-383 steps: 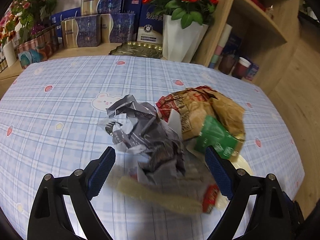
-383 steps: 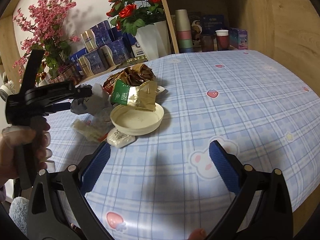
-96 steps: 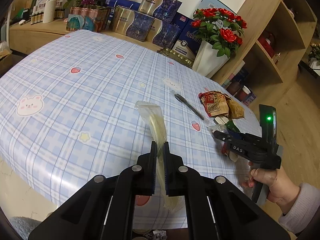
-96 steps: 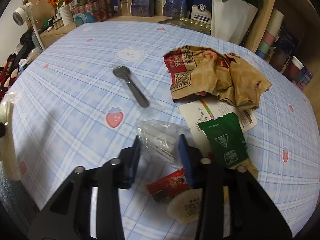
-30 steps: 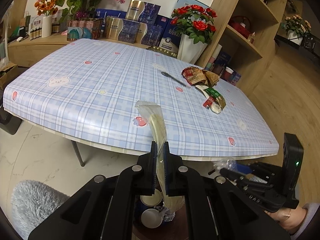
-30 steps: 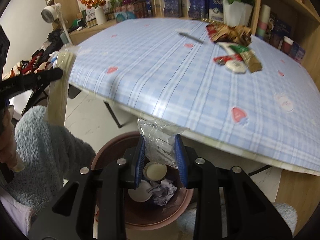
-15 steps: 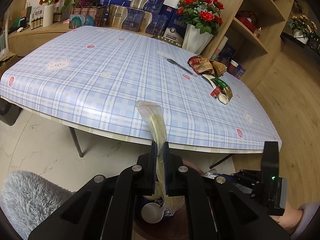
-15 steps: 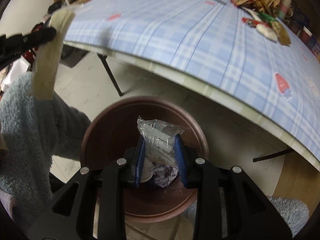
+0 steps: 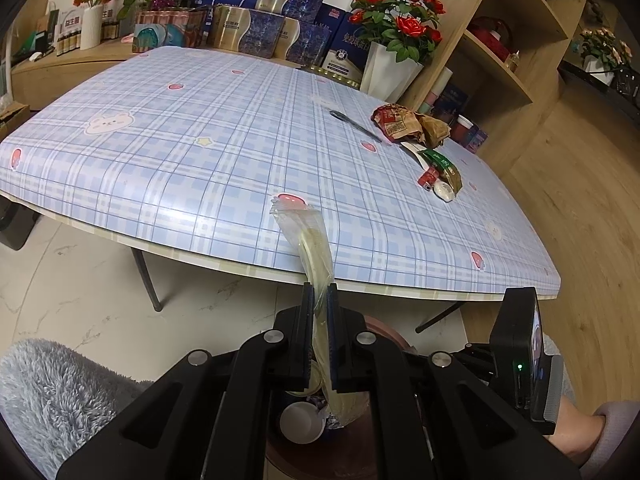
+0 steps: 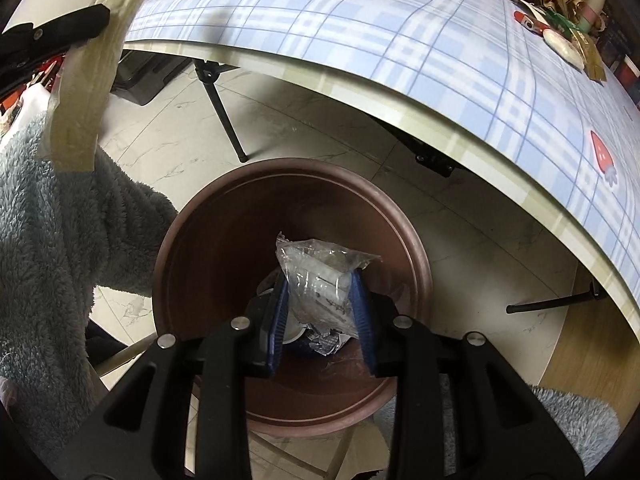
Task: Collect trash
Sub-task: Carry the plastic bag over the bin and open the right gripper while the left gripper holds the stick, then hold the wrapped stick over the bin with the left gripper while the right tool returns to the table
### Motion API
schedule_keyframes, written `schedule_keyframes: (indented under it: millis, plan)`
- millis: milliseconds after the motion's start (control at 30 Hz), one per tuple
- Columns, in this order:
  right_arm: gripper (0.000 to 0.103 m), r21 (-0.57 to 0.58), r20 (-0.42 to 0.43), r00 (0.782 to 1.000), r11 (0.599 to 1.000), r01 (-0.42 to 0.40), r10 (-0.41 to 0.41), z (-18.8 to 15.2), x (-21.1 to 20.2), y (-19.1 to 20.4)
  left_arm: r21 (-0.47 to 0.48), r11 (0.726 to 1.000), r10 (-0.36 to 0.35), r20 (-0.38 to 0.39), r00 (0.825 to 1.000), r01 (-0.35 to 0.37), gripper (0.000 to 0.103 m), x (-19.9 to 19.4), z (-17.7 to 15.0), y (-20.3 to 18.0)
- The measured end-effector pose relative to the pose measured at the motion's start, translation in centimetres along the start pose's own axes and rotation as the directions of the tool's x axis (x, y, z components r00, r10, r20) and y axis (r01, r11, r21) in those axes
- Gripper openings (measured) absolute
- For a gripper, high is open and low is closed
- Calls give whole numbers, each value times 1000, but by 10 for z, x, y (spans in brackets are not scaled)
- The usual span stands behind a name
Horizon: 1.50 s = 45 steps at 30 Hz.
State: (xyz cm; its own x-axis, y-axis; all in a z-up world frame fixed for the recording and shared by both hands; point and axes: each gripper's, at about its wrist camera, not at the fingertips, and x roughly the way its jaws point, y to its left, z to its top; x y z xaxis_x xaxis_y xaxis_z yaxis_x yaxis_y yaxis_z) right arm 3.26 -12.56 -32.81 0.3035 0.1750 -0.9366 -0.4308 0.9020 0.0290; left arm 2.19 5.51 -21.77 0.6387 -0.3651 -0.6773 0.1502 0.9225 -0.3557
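My right gripper [image 10: 320, 280] points down into a brown round bin [image 10: 224, 208]. A crumpled clear plastic bag [image 10: 320, 264] stands between its blue pads, which still touch it while the jaws are opening. My left gripper [image 9: 319, 292] is shut on a long yellowish plastic wrapper [image 9: 310, 236], held above the bin's rim [image 9: 384, 332]. White cups [image 9: 302, 424] and crumpled foil [image 10: 324, 342] lie in the bin. On the checked table [image 9: 200, 152] remain a brown paper wrapper [image 9: 404, 124], a green packet [image 9: 440, 162], a red sachet [image 9: 428, 178] and a black spoon [image 9: 352, 122].
The table's edge [image 10: 400, 92] overhangs the bin, with black table legs [image 10: 224, 120] beside it. A fluffy blue sleeve [image 10: 60, 232] is left of the bin. A white vase of roses [image 9: 388, 72], boxes and a wooden shelf [image 9: 500, 60] stand behind the table.
The right gripper has sunk toward the bin with the clear bag, and its pads stand slightly wider apart. The left gripper has kept its grip on the wrapper and barely moved.
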Motion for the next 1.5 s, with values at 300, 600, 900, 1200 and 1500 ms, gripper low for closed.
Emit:
schedule_keyframes:
  millis: [300,600,900,1200,1500]
  plan:
    - [44,-1,-4,1000,1000,7,-7,1,-2,2,25,1000,2,-3,1000,-2,6,0,-3,-6]
    - [67,42,51,999,999,12,-14,2,-17,-11,31,1000,3,-10,1000,-3,6,2,-3,-7]
    - [94,107,303,950,993,47,-78,3,-72,-22,48,999,-8,-31,999,10,6,7,-6,-13]
    - [97,191,543,796,963,192,-266,-6,-121,-37,116,993,-26,-94,995,37,6,20,-15,-31]
    - [97,274,567,756,940,202,-328,-10,-123,-59,144,989,-6,-217,976,38,6,50,-30,-54]
